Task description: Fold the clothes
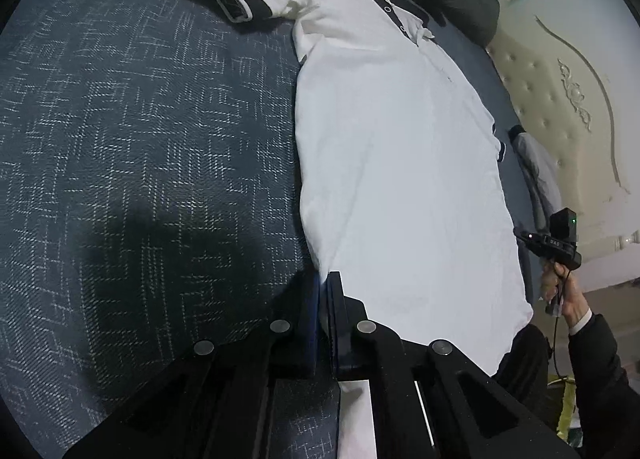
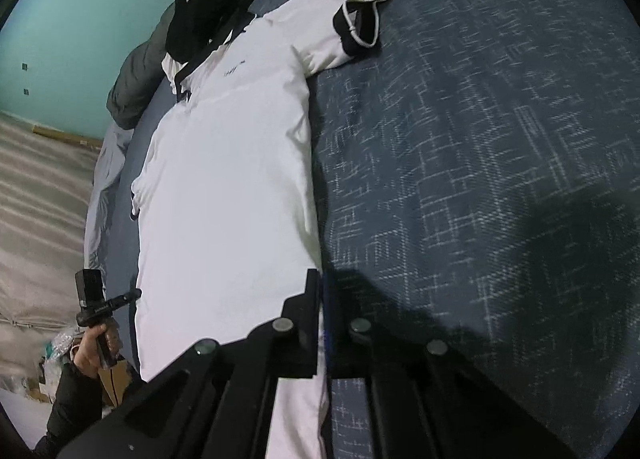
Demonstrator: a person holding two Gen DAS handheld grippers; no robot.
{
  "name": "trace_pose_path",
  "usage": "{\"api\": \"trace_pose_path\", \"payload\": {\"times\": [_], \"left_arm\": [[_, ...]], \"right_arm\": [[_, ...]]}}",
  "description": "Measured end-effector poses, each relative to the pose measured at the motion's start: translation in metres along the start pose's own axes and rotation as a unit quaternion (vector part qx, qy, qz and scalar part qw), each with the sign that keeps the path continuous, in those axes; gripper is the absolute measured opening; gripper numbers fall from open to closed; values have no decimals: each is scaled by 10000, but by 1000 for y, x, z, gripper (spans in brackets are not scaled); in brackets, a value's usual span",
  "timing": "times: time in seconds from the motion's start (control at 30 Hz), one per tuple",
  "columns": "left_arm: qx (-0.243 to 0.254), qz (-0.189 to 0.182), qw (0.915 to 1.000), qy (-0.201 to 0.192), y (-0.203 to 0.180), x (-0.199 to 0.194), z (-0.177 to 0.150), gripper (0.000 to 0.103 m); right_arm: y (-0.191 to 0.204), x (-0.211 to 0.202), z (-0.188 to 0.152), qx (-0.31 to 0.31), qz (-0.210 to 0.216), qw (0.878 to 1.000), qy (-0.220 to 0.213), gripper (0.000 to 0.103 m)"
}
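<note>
Fingers of my left gripper and right gripper are each clenched on a bottom corner of the white shirt, which lies flat, face up, on the blue bed. Judging the hem fold is in hand; next, both corners must rise together toward the collar.

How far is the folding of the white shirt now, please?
Done: the white polo shirt lies flat on the blue bedspread. In hand: the left gripper and right gripper have shut jaws at the hem corners. Left: every fold; both sleeves are spread out.
</note>
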State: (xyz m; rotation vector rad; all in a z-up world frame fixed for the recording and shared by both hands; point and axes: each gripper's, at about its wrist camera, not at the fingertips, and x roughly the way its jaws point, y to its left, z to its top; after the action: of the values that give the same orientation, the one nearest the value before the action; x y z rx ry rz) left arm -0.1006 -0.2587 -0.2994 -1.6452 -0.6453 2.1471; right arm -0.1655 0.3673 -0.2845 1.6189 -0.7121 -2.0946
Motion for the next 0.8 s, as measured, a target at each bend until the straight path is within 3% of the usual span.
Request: {"api": "trace_pose_path", "payload": {"times": [0.13,0.27,0.43,0.5,0.57,0.8], "left_arm": [[14,106,9999,-13,-5,-9,-3,7],[87,113,9999,59,-11,-24,-13,22],[319,166,9989,304,-22,-44,-46,24],[372,185,9983,410,-21,-49,-64,28],[406,200,9976,527,-18,-56,-85,34],[445,189,9970,608,-26,-62,-127,37]], "right_arm": [[3,-15,-5,119,76,9999,16,6],[18,-32,-24,-268,-79,9991,317,6],[32,-46,-66,-746,-354,9930,839,11],[37,-51,-85,-929,-427,9899,978,19],[41,-52,-101,-1081,-530,9869,1077,34],[47,-48,-130,-1265,-755,9828,1116,34]]}}
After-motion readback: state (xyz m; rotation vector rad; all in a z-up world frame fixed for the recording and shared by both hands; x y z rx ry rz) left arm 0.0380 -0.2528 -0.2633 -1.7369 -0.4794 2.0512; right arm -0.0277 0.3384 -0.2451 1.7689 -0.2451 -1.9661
